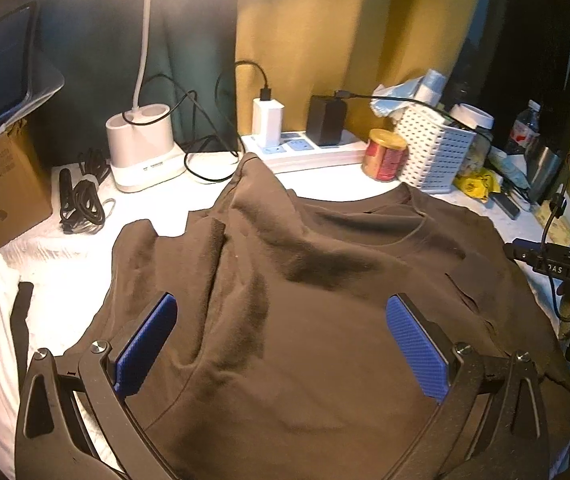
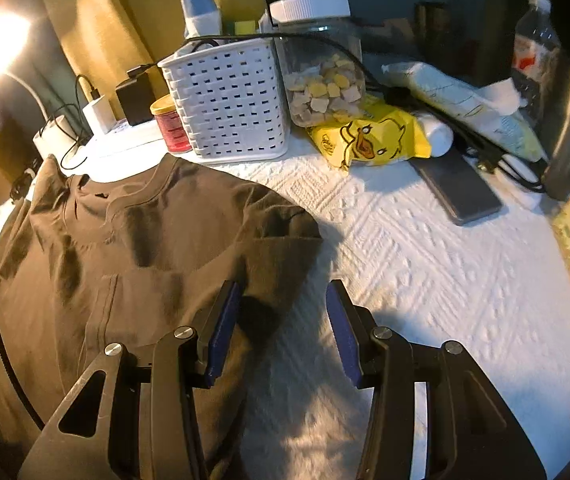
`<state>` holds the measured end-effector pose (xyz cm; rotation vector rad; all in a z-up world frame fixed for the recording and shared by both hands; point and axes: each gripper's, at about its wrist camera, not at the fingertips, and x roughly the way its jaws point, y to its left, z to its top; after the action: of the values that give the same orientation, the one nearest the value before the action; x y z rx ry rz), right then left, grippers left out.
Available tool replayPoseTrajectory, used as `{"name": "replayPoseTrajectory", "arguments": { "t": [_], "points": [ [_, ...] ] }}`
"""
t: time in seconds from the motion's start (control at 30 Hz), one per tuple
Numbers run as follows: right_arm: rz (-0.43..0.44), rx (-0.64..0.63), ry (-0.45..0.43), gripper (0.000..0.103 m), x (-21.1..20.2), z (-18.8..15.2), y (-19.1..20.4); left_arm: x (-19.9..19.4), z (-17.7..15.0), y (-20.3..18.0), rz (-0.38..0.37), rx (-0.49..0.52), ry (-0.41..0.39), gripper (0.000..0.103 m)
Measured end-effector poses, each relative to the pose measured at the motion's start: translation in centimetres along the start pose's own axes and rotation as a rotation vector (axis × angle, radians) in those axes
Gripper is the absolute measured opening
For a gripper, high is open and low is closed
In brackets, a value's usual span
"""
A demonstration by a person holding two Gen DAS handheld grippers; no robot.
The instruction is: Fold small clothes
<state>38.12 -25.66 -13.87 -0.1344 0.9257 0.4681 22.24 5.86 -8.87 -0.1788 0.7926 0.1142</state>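
Note:
A dark brown T-shirt (image 1: 317,280) lies spread on the white textured cloth, collar toward the back; one sleeve is bunched up at the back left. My left gripper (image 1: 281,308) is open, its blue pads (image 1: 417,344) wide apart above the shirt's body. In the right wrist view the shirt (image 2: 125,248) fills the left half, its right sleeve folded over near the edge. My right gripper (image 2: 283,300) is open above the sleeve's edge (image 2: 281,264), left pad over the fabric, right pad over bare cloth. Neither holds anything.
At the back stand a white lamp base (image 1: 141,148), a power strip with chargers (image 1: 305,144), a red can (image 1: 385,156), a white basket (image 2: 229,100), a snack jar (image 2: 321,64), a yellow duck packet (image 2: 369,140), a phone (image 2: 461,188) and a cardboard box (image 1: 1,188).

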Motion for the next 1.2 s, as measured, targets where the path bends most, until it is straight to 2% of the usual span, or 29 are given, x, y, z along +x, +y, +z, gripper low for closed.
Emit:
{"name": "replayPoseTrajectory", "arguments": {
  "t": [0.17,0.3,0.33,0.37,0.5,0.77,1.0,1.2],
  "points": [
    [0.057,0.038,0.027,0.048,1.5,0.5,-0.3,1.1,0.2,0.9,0.023,-0.015,0.012,0.102],
    [0.067,0.037,0.013,0.048,1.8,0.8,0.1,1.7,0.1,1.7,0.035,-0.028,0.022,0.102],
    [0.075,0.038,0.008,0.038,1.8,0.7,0.2,1.8,0.1,1.8,0.037,-0.031,0.023,0.102],
    [0.096,0.038,0.002,0.011,1.9,0.7,0.5,1.9,0.1,2.0,0.039,-0.033,0.025,0.102],
    [0.098,0.021,-0.003,0.009,2.2,0.9,0.9,2.3,0.3,2.2,0.039,-0.035,0.028,0.102],
    [-0.075,0.032,-0.056,0.008,1.3,2.7,-2.1,2.3,0.6,3.8,0.078,-0.038,0.022,0.102],
    [-0.110,0.001,-0.033,0.008,2.8,2.9,-2.3,2.1,0.3,7.8,0.174,-0.057,0.021,0.102],
    [-0.148,0.010,-0.050,0.009,1.8,3.0,-1.5,2.1,0.3,10.0,0.180,-0.059,0.026,0.102]
  ]
}}
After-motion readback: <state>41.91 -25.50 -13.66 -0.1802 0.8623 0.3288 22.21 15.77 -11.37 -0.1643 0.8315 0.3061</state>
